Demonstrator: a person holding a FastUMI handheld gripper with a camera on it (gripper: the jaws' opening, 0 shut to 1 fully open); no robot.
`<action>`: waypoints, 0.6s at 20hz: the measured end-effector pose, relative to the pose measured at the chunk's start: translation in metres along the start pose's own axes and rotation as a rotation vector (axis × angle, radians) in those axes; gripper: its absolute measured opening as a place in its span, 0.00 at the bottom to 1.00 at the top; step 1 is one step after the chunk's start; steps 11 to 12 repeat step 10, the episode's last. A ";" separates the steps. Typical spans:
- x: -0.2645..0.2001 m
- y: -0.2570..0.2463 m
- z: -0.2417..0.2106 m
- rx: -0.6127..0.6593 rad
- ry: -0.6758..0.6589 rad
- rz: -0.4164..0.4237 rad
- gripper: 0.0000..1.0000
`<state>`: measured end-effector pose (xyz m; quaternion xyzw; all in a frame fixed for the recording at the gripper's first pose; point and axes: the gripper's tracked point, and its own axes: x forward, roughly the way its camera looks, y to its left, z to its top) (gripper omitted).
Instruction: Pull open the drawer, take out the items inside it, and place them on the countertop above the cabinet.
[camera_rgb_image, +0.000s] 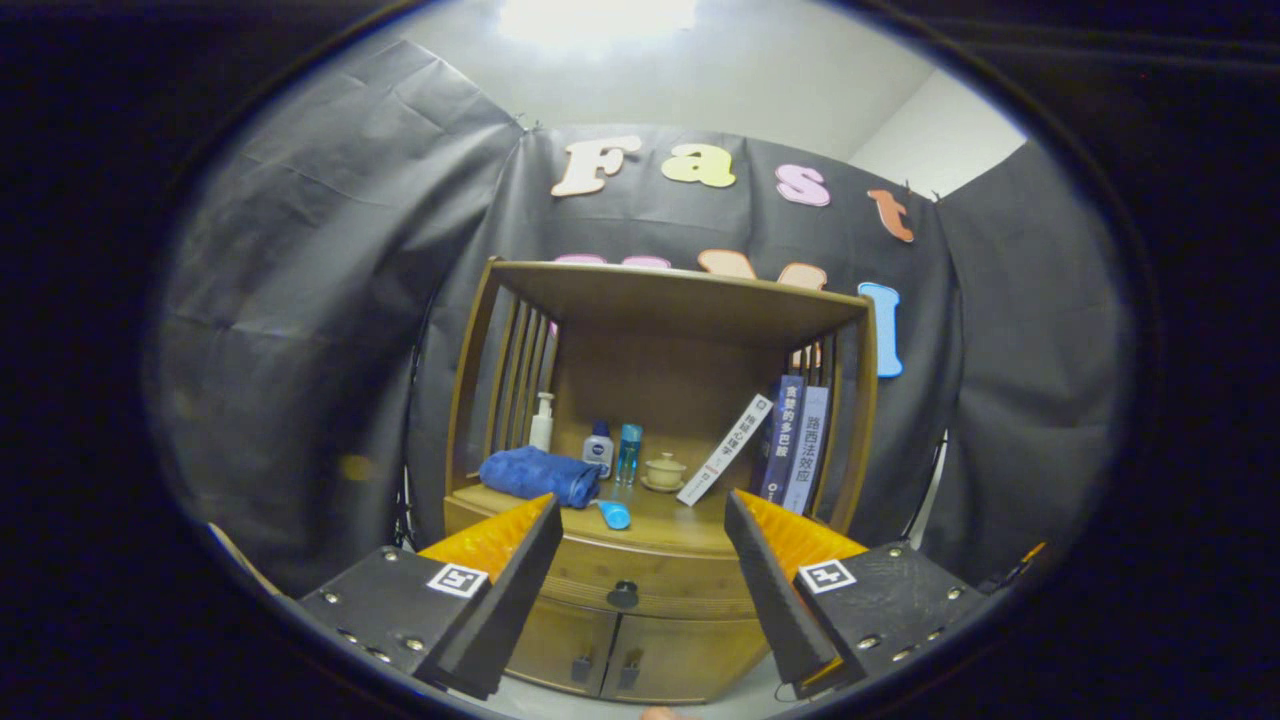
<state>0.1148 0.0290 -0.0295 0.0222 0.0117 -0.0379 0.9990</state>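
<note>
A wooden cabinet (660, 470) stands ahead against the booth wall. Its drawer (650, 580) is shut, with a dark round knob (622, 596) on its front, low between my fingers. My gripper (640, 510) is open and holds nothing; it hangs in front of the cabinet, some way from the drawer. The countertop (680, 520) lies just above the drawer, under a roofed shelf space. What is inside the drawer is hidden.
On the countertop lie a folded blue towel (538, 474), a small blue item (613, 514), a pump bottle (542, 421), two small bottles (599, 449), a lidded cup on a saucer (664, 471) and several leaning books (785, 440). Two doors (620, 655) sit below the drawer.
</note>
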 end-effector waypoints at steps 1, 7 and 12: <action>-0.007 -0.004 0.003 0.004 -0.001 -0.005 0.97; -0.030 -0.021 0.016 -0.027 -0.028 -0.029 0.97; -0.036 -0.016 0.018 -0.033 -0.035 -0.017 0.97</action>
